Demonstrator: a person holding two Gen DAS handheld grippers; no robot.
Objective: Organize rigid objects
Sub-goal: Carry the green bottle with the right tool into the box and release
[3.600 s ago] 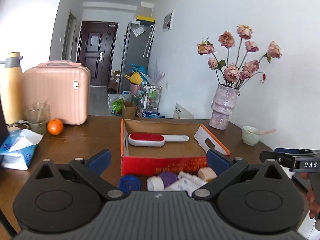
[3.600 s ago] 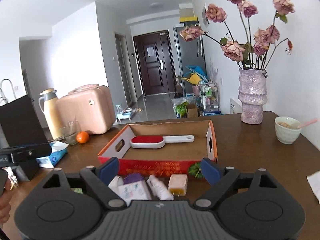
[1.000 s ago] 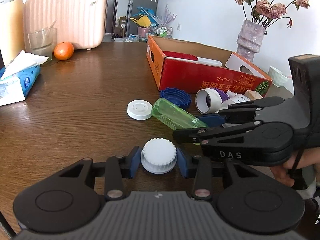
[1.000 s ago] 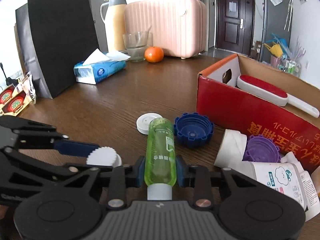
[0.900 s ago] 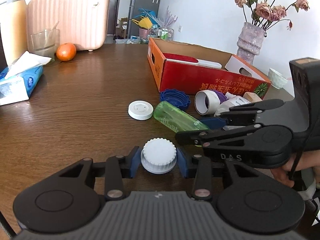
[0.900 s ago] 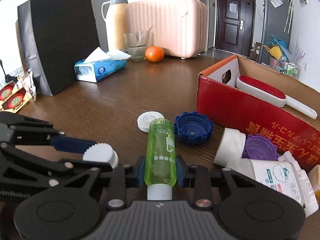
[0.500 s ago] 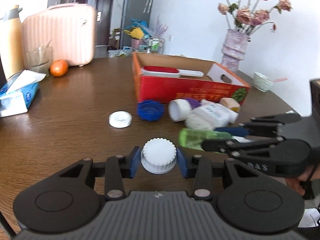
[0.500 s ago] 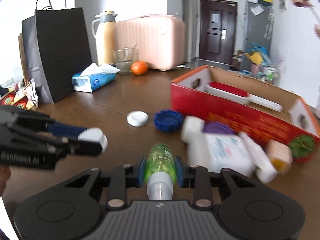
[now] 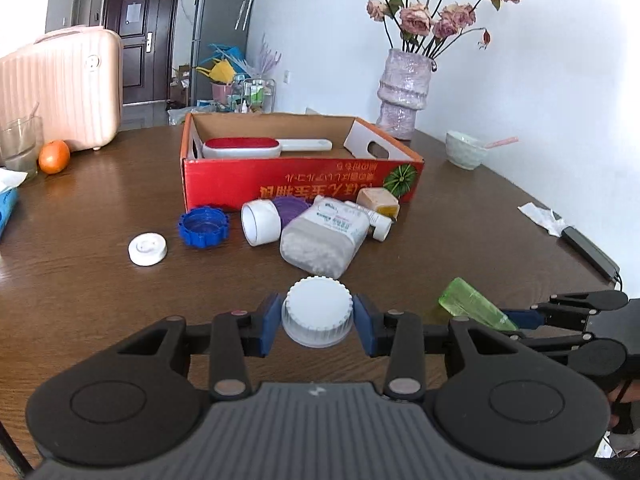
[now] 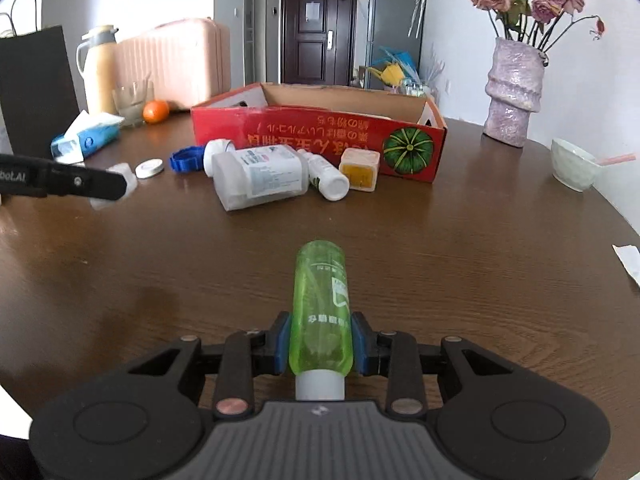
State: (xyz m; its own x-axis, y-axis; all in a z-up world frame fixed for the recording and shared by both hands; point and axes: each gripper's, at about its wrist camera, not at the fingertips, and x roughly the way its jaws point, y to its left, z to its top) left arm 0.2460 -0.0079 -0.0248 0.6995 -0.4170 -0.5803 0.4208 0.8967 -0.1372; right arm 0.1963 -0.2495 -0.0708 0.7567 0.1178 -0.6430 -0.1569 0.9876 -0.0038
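Right now, cap: the white ribbed cap (image 9: pixel 317 317) sits clamped between the blue pads of the left gripper (image 9: pixel 317 322), lifted clear of the table (image 9: pixel 100 300).
Bottle: the green bottle (image 10: pixel 321 312) is pinched across its body by the right gripper (image 10: pixel 321 344), white neck toward the camera, base pointing to 12 o'clock.
Box: the red cardboard box (image 9: pixel 300 188) stands at 12 o'clock from both grippers, well apart from them; only a red lint brush (image 9: pixel 244 147) lies in it.
Left over: just in front of the box's near wall lie a blue lid (image 9: pixel 203 226), a flat white lid (image 9: pixel 147 249), a white tube (image 9: pixel 260 223), a purple cap (image 9: pixel 291 208), a big pill bottle (image 9: pixel 324 240), a small white bottle (image 10: pixel 325 176) and a yellow block (image 9: pixel 378 199).
Progress: early, I judge; one thing is stowed, two are in hand, about seven wait on the table.
Left hand pose: gripper tilted downward, aimed at the clutter and box.
Right hand pose: at 3 o'clock of the left one and low, also tilted down; part of a hand (image 9: pixel 620 396) shows behind it.
Next, as I judge: cap and bottle may be meant to be joined or carried to the box; I cannot tell which.
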